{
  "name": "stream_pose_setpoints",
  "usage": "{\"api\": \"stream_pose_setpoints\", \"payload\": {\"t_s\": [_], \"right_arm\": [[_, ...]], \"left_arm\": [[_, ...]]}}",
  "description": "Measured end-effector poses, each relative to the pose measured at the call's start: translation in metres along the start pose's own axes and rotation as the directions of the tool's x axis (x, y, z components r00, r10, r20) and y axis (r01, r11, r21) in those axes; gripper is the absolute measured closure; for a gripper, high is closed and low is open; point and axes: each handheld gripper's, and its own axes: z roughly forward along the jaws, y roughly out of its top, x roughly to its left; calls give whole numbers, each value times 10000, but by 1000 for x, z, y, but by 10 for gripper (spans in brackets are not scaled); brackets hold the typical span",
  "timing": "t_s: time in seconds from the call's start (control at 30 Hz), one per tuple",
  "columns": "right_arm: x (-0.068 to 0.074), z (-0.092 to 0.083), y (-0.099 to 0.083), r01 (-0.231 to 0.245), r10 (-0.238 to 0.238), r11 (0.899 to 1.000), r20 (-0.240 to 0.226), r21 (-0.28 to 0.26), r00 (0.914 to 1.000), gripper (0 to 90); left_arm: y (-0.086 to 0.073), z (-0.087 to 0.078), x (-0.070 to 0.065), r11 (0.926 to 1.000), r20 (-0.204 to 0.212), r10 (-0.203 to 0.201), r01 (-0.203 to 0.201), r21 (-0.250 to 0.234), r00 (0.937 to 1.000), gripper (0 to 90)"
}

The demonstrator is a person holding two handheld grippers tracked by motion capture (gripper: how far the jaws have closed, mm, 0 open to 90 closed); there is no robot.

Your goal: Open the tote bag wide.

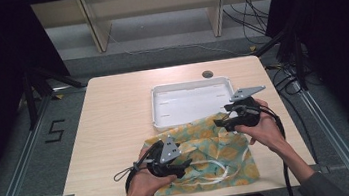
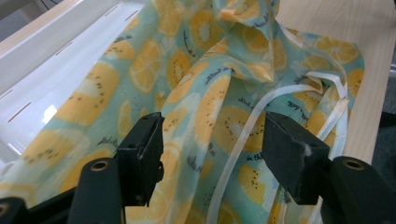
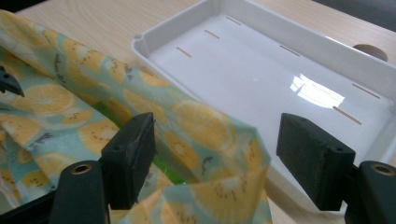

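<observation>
cloth [image 1: 204,154]: it is lying crumpled on the near right part of the surface [image 1: 114,115], and its far edge is reaching over the near rim of the tray [image 1: 190,101].
left gripper [image 2: 212,140]: the jaws are standing apart over a fold and a white strap [image 2: 243,140], pressing on nothing.
right gripper [image 3: 215,154]: the jaws are standing wide around the raised far corner of the cloth, not holding it.
risk, left: if closing here, it is maybe catching only the strap, so the cloth is sliding out.
risk, right: the thin corner is maybe slipping away, or dragging the tray along.
</observation>
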Motion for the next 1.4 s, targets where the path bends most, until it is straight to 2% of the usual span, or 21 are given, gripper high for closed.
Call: {"api": "stream_pose_setpoints", "payload": {"t_s": [0.13,0.17,0.27,0.33,0.37,0.4,0.43,0.47,0.57,0.6,0.63,0.67,0.7,0.8,0.9,1.0,1.03,1.13,1.33,1.37,1.4], "right_arm": [[3,14,8,186,-182,9993,-103,334,9998,303],[4,20,9,236,-235,9997,-84,44,9997,303],[5,28,12,624,-615,9973,-236,396,9978,303],[8,30,14,453,-437,9967,-249,673,9987,303],[9,33,15,540,-523,9972,-340,525,9981,303],[10,35,16,747,-726,9959,-411,508,9965,303],[10,34,18,829,-784,9933,-582,799,9952,304],[12,39,18,876,-839,9941,-582,642,9948,308],[16,46,19,1272,-1235,9866,-416,1026,9915,308],[17,49,20,1201,-1158,9862,-434,1137,9923,311],[17,51,20,1282,-1229,9838,-494,1253,9912,326],[18,54,20,1318,-1265,9823,-478,1328,9908,376],[17,58,20,1751,-1691,9750,-546,1370,9841,432],[18,62,19,1891,-1850,9684,-404,1627,9819,651],[12,63,19,2215,-2258,9635,118,1502,9741,805],[7,61,21,1990,-2068,9714,494,1295,9771,886],[6,60,21,1937,-2017,9729,543,1265,9779,895],[2,61,22,1603,-1726,9791,946,1254,9804,900],[-8,67,22,1544,-1742,9772,1340,1460,9756,900],[-9,67,23,1529,-1742,9758,1328,1564,9757,900],[-10,69,22,1522,-1739,9769,1435,1502,9743,900]], "left_arm": [[1,8,-1,9998,-73,186,-186,-7,9998,401],[1,9,-2,10000,-70,-10,10,-22,10000,404],[1,11,0,10000,-154,10,-10,14,9999,423],[1,12,0,10000,-132,-31,31,-11,9999,434],[1,13,1,10000,-78,7,-8,-75,10000,438],[2,13,1,10000,-75,67,-68,-52,9999,455],[2,14,2,9999,-93,105,-105,-7,9999,463],[2,16,2,9999,-81,128,-128,-29,9999,484],[2,20,3,9998,-61,187,-186,32,9998,547],[3,20,5,9993,-26,350,-349,152,9994,576],[2,23,5,9992,-8,334,-333,215,9994,607],[3,23,7,9975,64,569,-571,418,9984,645],[3,25,7,9969,196,647,-656,441,9977,704],[3,27,5,9952,338,848,-863,459,9958,820],[3,25,-3,9929,687,1095,-1124,397,9916,879],[0,20,-13,9887,988,1378,-1428,459,9855,891],[-3,16,-19,9881,1246,1369,-1443,526,9827,892],[-6,10,-27,9852,1469,1540,-1632,531,9771,893],[-15,2,-47,9811,2188,1652,-1830,635,9617,894],[-16,3,-50,9796,2382,1654,-1874,727,9570,894],[-16,2,-51,9700,2623,1976,-2271,870,9445,894]]}}
